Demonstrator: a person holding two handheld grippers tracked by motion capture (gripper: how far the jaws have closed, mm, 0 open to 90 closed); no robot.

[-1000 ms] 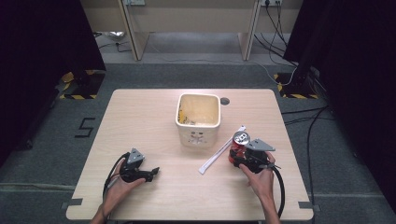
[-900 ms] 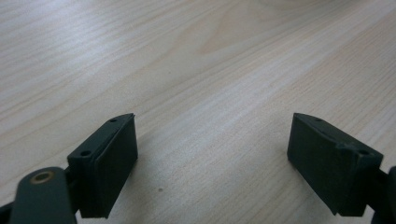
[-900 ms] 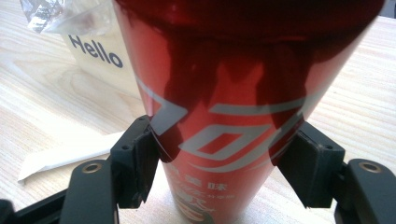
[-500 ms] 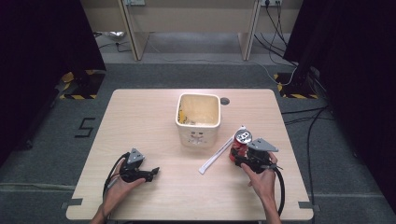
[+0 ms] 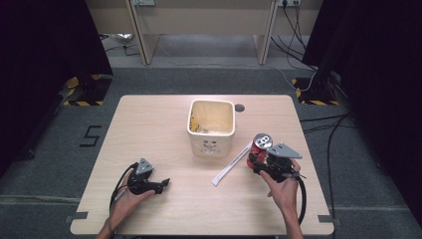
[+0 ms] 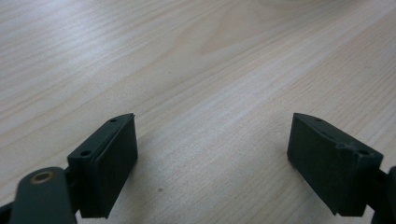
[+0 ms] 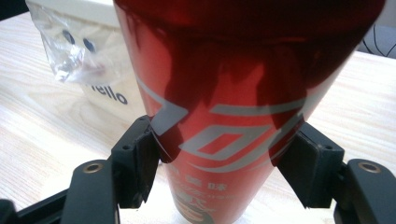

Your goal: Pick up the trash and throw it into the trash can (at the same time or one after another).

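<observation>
My right gripper (image 5: 260,160) is shut on a red drink can (image 5: 260,146), held upright just off the table at the right. In the right gripper view the can (image 7: 233,102) stands between the two black pads (image 7: 140,163), which press on its lower sides. At the table's front left, my left gripper (image 5: 163,184) rests low with its jaws wide apart. Its pads (image 6: 112,158) stand over bare wood with nothing between them. A cream square bin (image 5: 211,125) with a printed face stands at the table's middle.
A white wrapped straw (image 5: 233,163) lies slanted on the wood between the bin and the can. A clear plastic wrapper (image 7: 60,51) lies against the bin's front. The wooden table (image 5: 149,124) has a small round hole (image 5: 240,107) near its far edge. Cables trail over the floor at right.
My right gripper has risen a little with the red can in it. The left gripper has stayed where it was.
</observation>
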